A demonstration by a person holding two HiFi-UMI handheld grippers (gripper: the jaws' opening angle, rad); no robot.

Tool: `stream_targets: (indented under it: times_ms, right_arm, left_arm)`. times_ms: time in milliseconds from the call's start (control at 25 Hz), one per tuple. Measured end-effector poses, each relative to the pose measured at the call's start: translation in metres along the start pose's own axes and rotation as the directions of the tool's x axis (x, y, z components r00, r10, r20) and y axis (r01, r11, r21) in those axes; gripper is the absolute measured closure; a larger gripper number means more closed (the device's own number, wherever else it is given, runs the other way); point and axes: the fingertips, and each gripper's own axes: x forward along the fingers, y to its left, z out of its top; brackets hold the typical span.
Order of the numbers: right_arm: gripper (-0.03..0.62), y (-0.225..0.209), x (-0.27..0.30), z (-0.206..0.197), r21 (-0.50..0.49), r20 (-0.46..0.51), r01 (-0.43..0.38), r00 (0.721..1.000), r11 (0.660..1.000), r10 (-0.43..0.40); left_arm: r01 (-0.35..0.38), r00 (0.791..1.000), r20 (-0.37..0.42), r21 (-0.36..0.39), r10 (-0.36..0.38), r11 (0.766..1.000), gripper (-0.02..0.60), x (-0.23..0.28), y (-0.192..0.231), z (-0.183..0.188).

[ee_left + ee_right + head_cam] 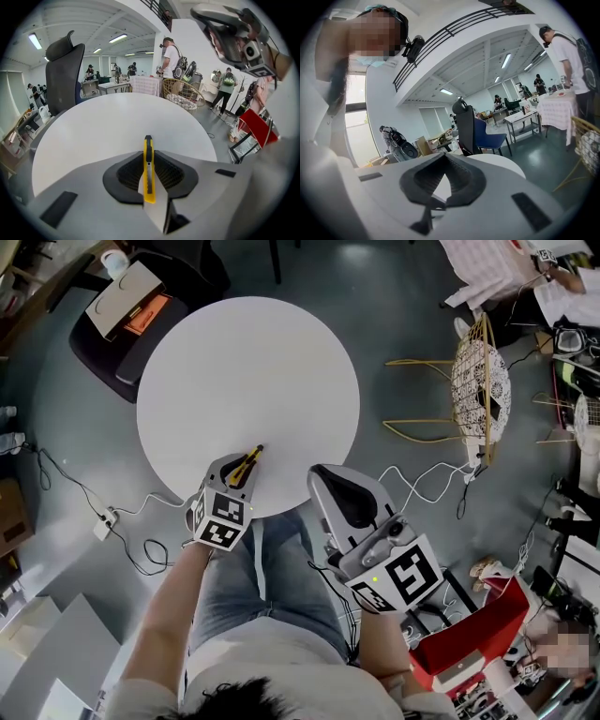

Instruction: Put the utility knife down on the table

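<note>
So: left gripper (242, 472) clamps the knife (148, 154) over the table's (244, 371) near edge, possibly not touching. Lower it flat, then part the jaws slowly. Right gripper (444, 180) is closed and empty.

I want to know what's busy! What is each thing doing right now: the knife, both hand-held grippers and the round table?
utility knife, clamped between the left jaws, its tip poking out over the table's near edge, not laid down yet.
left hand-held gripper, shut on the utility knife.
right hand-held gripper, shut, nothing between its jaws.
table, standing upright; the knife is not lying on it.
</note>
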Motion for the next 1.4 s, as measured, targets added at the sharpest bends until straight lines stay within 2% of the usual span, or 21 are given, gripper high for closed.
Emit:
stream_targets:
  times_ms: [320,480,600,760,880,1000,1120,1280,1400]
  right_arm:
    - [0.586,0.006,0.005,0.008,-0.014,0.005,-0.006,1.0,1.0,0.006]
    - [0.586,0.014,0.01,0.019,-0.029,0.015,-0.012,1.0,0.999,0.013]
    - [0.586,0.025,0.013,0.029,-0.047,0.026,-0.019,0.999,0.999,0.02]
    - [0.586,0.041,0.015,0.043,-0.077,0.038,-0.025,0.999,0.997,0.028]
    - [0.586,0.052,0.018,0.054,-0.101,0.05,-0.028,0.998,0.994,0.034]
    - [0.586,0.065,0.021,0.065,-0.124,0.06,-0.029,0.998,0.992,0.037]
    - [0.586,0.076,0.025,0.074,-0.147,0.075,-0.031,0.996,0.989,0.042]
    - [0.586,0.091,0.032,0.083,-0.175,0.083,-0.034,0.995,0.984,0.049]
    - [0.586,0.102,0.036,0.088,-0.192,0.088,-0.037,0.995,0.981,0.054]
  left_arm:
    - [-0.002,0.999,0.033,-0.003,0.002,1.0,0.512,-0.009,0.007,0.012]
    - [-0.018,0.998,0.06,0.026,0.017,1.0,0.555,-0.021,0.014,0.024]
    - [-0.019,0.996,0.086,0.029,0.017,0.999,0.565,-0.033,0.019,0.032]
    - [-0.014,0.991,0.132,0.028,0.01,1.0,0.571,-0.055,0.023,0.047]
    - [-0.004,0.98,0.199,0.015,0.001,1.0,0.572,-0.078,0.026,0.068]
    - [0.015,0.958,0.287,0.004,-0.015,1.0,0.572,-0.109,0.026,0.097]
    - [0.039,0.925,0.378,0.0,-0.037,0.999,0.572,-0.142,0.027,0.126]
    - [0.079,0.866,0.496,0.0,-0.069,0.997,0.572,-0.188,0.027,0.16]
    - [0.109,0.813,0.574,0.011,-0.096,0.994,0.572,-0.223,0.025,0.182]
